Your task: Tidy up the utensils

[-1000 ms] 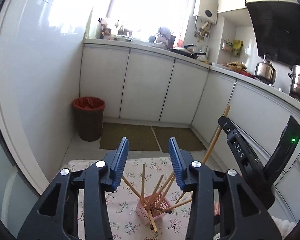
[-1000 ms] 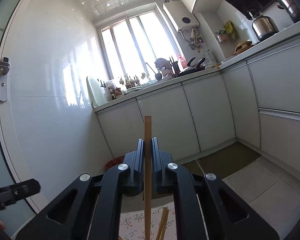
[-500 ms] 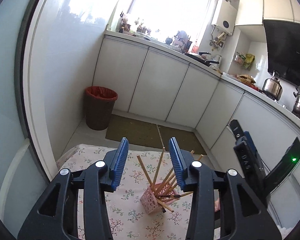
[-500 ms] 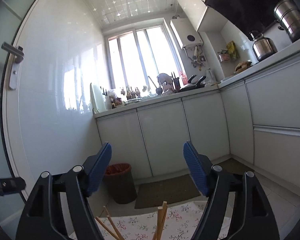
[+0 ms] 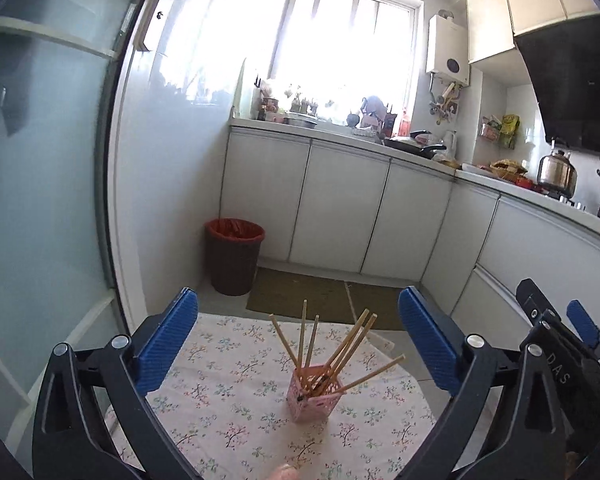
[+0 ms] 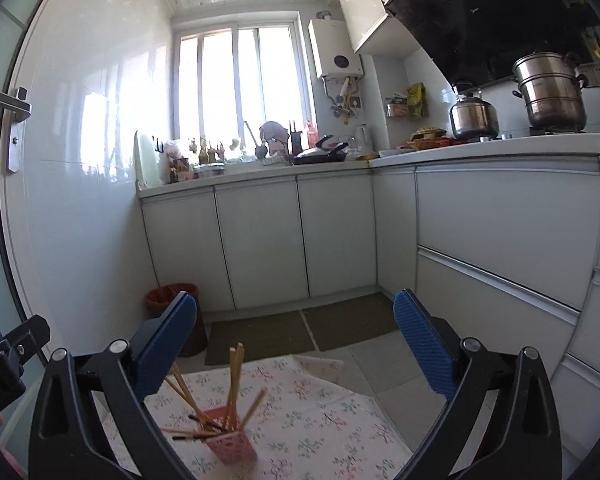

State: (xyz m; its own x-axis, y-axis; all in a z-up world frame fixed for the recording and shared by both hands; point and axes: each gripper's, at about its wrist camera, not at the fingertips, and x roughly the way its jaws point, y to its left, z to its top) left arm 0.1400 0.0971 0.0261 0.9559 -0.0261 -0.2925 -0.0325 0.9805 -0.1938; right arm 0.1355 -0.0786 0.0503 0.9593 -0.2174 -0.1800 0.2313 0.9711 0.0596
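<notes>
above the small table (image 5: 228,396) with the flowered cloth, both grippers are seen pulled back and spread wide: the left gripper (image 5: 298,344), half-closed a second ago with nothing between its pads, has just been opened fully, and the right gripper (image 6: 295,346), which a second ago was clenched on one upright chopstick, has just been opened too, so nothing is now held by either. the chopstick once pinched is no longer between the right jaws. the pink holder (image 5: 315,398), earlier framed close under the left jaws, is now seen farther off and wholly in view, standing on the cloth toward the middle of the table. it is a small square perforated basket, and the chopsticks (image 5: 342,350) are fanned out of it at loose angles, some nearly upright, several leaning to the right, one almost flat; dark tips are seen on a few in the right wrist view (image 6: 196,436). beyond the table a brown bin (image 5: 234,256) with a red liner is set against the white cabinets (image 5: 340,208), with a dark mat (image 5: 300,292) on the floor before them. a kettle (image 6: 474,114) and a steel pot (image 6: 550,90) are seen on the counter at the right. nothing is placed between the grippers and the holder.
</notes>
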